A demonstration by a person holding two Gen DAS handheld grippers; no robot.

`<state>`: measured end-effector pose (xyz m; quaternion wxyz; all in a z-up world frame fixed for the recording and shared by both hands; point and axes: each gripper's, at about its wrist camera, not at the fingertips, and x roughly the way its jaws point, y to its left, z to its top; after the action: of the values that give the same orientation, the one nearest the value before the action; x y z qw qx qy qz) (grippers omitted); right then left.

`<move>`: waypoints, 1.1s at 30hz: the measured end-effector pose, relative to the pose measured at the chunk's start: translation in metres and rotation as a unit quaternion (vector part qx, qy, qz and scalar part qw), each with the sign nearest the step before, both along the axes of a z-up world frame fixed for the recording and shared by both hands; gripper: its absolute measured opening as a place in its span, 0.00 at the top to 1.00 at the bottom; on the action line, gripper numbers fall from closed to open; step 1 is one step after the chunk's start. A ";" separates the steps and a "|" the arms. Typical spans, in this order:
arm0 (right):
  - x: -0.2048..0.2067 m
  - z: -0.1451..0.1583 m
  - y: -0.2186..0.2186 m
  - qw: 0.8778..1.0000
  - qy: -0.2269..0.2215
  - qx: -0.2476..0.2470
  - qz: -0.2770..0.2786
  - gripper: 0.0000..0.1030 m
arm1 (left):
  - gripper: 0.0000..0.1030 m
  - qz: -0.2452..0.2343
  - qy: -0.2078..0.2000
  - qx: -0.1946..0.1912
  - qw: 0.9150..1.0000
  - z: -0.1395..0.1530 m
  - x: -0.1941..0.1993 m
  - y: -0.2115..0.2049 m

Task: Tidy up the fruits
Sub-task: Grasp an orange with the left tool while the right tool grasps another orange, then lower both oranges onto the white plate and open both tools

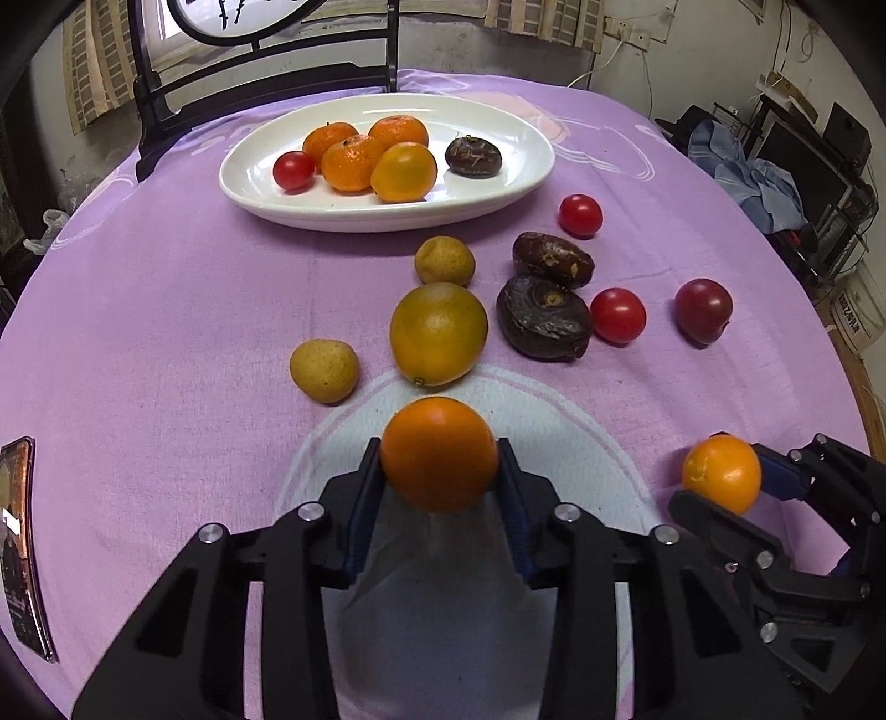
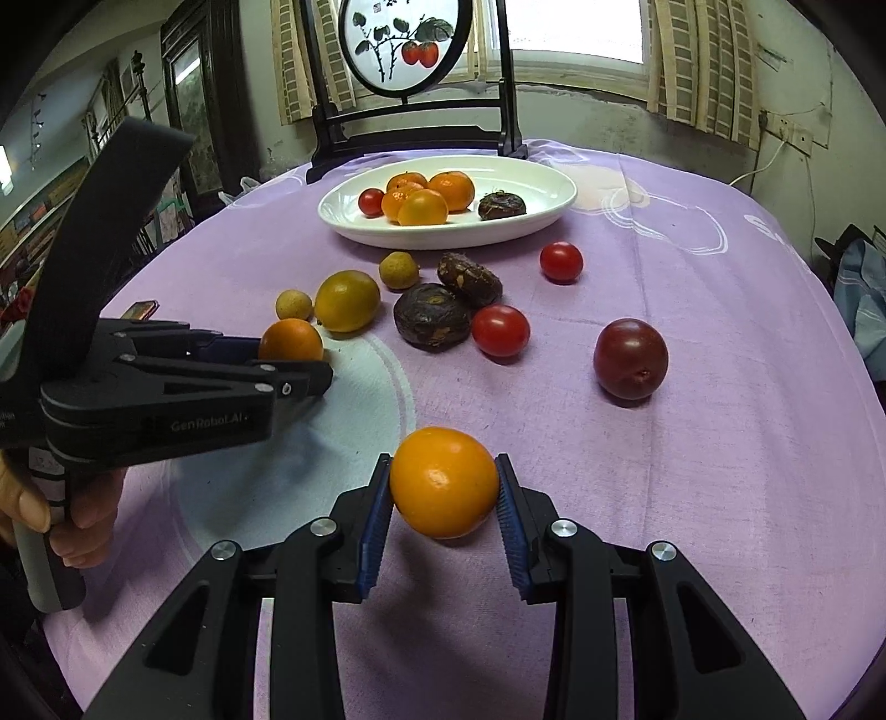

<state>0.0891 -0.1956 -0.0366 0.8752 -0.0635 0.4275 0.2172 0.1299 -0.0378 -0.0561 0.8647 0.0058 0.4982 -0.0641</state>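
My left gripper (image 1: 440, 462) is shut on an orange (image 1: 439, 453), held just above the purple cloth; it also shows in the right wrist view (image 2: 292, 340). My right gripper (image 2: 444, 484) is shut on a yellow-orange fruit (image 2: 444, 482), also seen from the left wrist (image 1: 721, 472). A white oval plate (image 1: 515, 133) at the back holds several tangerines, a cherry tomato and a dark chestnut-like fruit. Loose on the cloth lie a greenish orange (image 1: 437, 333), two small tan fruits (image 1: 324, 370), two dark brown fruits (image 1: 544, 317), two cherry tomatoes (image 1: 617, 314) and a dark red plum (image 1: 703, 310).
A dark wooden stand with a round painted screen (image 2: 407, 47) stands behind the plate. A phone (image 1: 19, 559) lies at the table's left edge. Clutter and shelves stand beyond the table's right edge. A hand (image 2: 66, 515) grips the left gripper's handle.
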 end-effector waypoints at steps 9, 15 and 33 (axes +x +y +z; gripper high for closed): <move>0.000 0.002 -0.001 1.000 -0.004 0.004 -0.008 0.65 | 0.62 -0.025 -0.021 -0.014 0.999 0.019 -0.025 0.011; -0.003 0.030 0.003 0.999 -0.047 0.022 -0.013 0.65 | 0.62 -0.036 -0.065 -0.023 0.997 0.063 -0.026 0.030; 0.154 0.043 0.067 0.999 -0.035 -0.028 0.004 0.65 | 0.62 0.060 -0.026 -0.032 0.997 0.043 0.154 0.069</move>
<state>0.2431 -0.1290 0.0062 0.8867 -0.0971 0.4022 0.2063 0.2836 0.0313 -0.0128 0.8794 -0.0500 0.4727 -0.0279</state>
